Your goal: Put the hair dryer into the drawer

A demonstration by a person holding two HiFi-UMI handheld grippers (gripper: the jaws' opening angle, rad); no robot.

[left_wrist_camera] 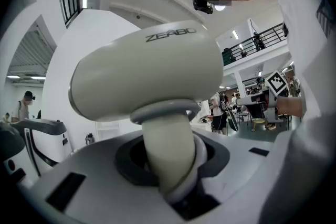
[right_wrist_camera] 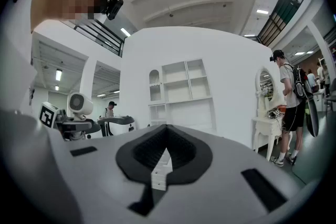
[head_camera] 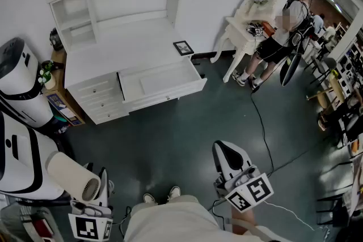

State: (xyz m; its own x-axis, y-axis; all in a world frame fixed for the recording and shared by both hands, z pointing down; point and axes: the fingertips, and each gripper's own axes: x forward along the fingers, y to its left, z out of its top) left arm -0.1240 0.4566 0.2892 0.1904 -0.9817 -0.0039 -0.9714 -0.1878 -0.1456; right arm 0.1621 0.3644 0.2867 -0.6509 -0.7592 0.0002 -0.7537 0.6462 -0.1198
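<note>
A cream hair dryer [head_camera: 71, 175] [left_wrist_camera: 147, 76] stands upright at the lower left of the head view, its handle clamped between the jaws of my left gripper [head_camera: 97, 189] [left_wrist_camera: 170, 186]. In the right gripper view the hair dryer [right_wrist_camera: 80, 104] appears small at the left. My right gripper [head_camera: 228, 157] [right_wrist_camera: 165, 157] is held level at the lower middle, with its jaws together and nothing in them. Across the floor, the white dresser [head_camera: 102, 48] has its wide drawer [head_camera: 170, 94] pulled out, and the drawer looks empty inside.
Two white and black machines [head_camera: 22, 88] stand at the left beside me. A person [head_camera: 283, 25] stands at a white vanity table [head_camera: 241, 28] with a mirror at the back right. A cable [head_camera: 262, 122] runs across the dark floor. Chairs crowd the right edge.
</note>
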